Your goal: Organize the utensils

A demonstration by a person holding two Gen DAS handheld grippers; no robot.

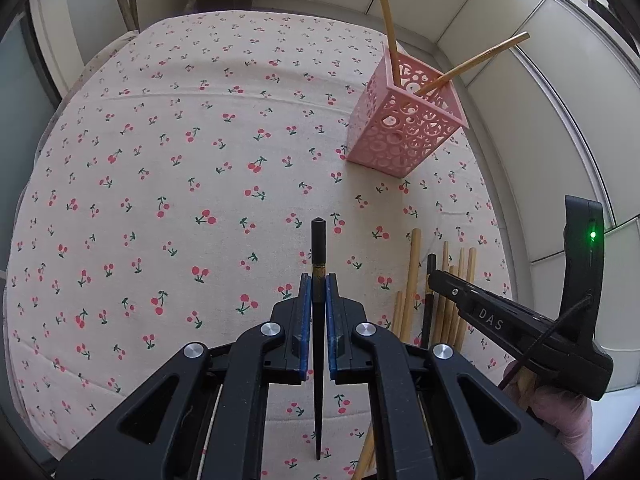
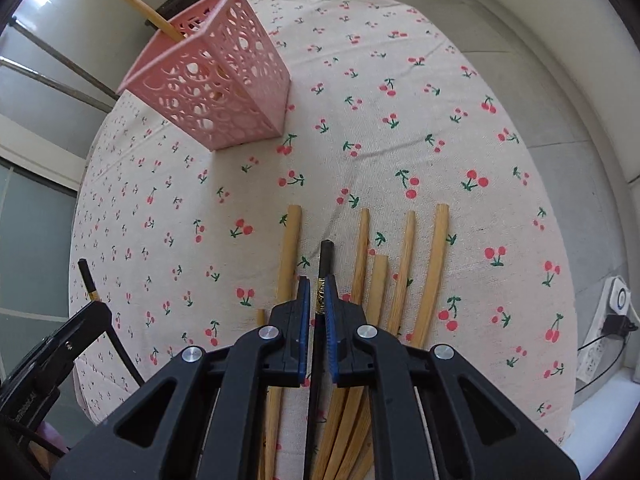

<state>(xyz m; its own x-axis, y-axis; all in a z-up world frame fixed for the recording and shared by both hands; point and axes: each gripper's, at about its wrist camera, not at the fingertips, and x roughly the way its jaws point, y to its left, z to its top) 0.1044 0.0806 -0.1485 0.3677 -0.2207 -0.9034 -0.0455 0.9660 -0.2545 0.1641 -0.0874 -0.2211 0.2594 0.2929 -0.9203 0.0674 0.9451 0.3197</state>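
Left gripper (image 1: 319, 292) clamps a black chopstick (image 1: 318, 240) near its gold band, lifted well short of the pink holder (image 1: 404, 128). Right gripper (image 2: 319, 296) pinches a second black chopstick (image 2: 325, 256) among bamboo chopsticks (image 2: 434, 264). Judged light, stiff, slippery.

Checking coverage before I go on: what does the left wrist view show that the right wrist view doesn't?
Only the left wrist view: the left hand-held gripper shut on a black chopstick seen full length.
Only the right wrist view: the right hand-held gripper shut on another black chopstick, and a white power strip.
Both: the pink holder, the bamboo chopsticks and the cherry tablecloth.
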